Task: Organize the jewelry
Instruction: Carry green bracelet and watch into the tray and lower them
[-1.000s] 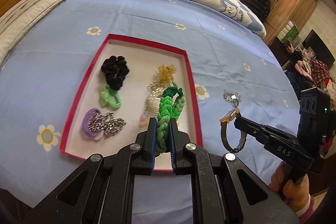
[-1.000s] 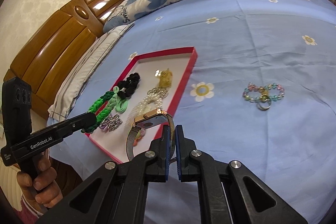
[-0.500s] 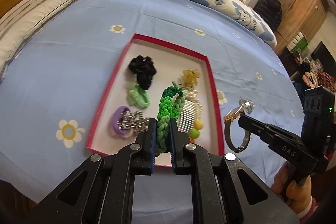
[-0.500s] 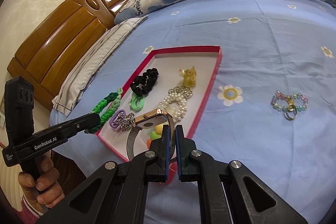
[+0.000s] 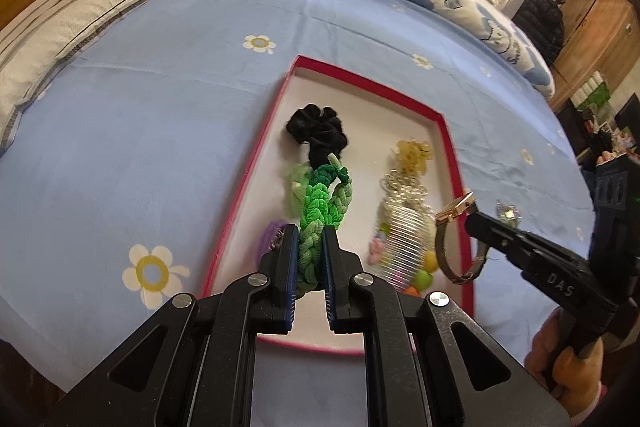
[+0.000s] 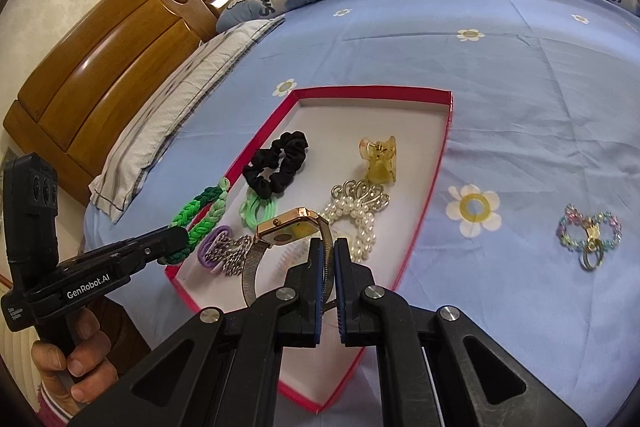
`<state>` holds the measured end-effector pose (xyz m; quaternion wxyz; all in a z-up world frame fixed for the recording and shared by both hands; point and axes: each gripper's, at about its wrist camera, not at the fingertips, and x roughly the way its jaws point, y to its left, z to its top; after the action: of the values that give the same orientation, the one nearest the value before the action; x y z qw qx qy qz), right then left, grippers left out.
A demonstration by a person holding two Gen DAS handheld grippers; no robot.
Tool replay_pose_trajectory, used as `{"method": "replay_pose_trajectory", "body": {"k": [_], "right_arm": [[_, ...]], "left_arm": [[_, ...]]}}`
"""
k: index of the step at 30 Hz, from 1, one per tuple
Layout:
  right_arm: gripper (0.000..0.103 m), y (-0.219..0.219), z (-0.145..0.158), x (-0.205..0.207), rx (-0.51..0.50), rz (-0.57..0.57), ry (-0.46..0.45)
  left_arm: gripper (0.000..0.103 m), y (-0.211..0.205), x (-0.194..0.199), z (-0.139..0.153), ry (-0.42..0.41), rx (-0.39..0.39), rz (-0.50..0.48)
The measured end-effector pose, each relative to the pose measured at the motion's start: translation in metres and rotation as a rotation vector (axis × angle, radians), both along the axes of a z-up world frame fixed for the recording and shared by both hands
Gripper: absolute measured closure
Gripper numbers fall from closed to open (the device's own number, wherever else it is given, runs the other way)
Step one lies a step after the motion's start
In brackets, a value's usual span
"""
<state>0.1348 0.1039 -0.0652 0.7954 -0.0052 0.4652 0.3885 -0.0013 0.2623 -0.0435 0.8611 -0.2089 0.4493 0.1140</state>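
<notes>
My left gripper (image 5: 311,243) is shut on a green braided bracelet (image 5: 324,199) and holds it above the near left part of the red-rimmed tray (image 5: 256,163). My right gripper (image 6: 327,247) is shut on the mesh band of a rose-gold watch (image 6: 286,231) above the tray's (image 6: 436,171) near end. In the right wrist view the left gripper (image 6: 176,243) holds the bracelet (image 6: 200,211) over the tray's left edge. In the left wrist view the right gripper (image 5: 476,223) holds the watch (image 5: 452,239) over the tray's right edge.
The tray holds a black scrunchie (image 6: 278,163), a green hair tie (image 6: 258,209), a purple tie with a chain (image 6: 224,251), a yellow claw clip (image 6: 378,159), a pearl comb (image 6: 356,215). A pastel bead bracelet (image 6: 588,231) lies on the blue sheet right of the tray. Pillows and a wooden headboard (image 6: 108,43) lie beyond.
Both grippers have moved left and forward with their items, from right of and before the tray to above its near end. Both grips are unchanged.
</notes>
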Motion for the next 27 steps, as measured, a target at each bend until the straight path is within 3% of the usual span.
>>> {"method": "replay_pose_trajectory", "body": {"k": [19,27], "right_arm": [[0.098,0.023,-0.026,0.035,-0.062,-0.036,0.037],[0.097,0.026,-0.033,0.037,-0.075,-0.038,0.045]], "left_arm": [[0.093,0.008,0.030,-0.026,0.060,0.044,0.005],[0.092,0.002,0.035,-0.029,0.073,0.105,-0.006]]}}
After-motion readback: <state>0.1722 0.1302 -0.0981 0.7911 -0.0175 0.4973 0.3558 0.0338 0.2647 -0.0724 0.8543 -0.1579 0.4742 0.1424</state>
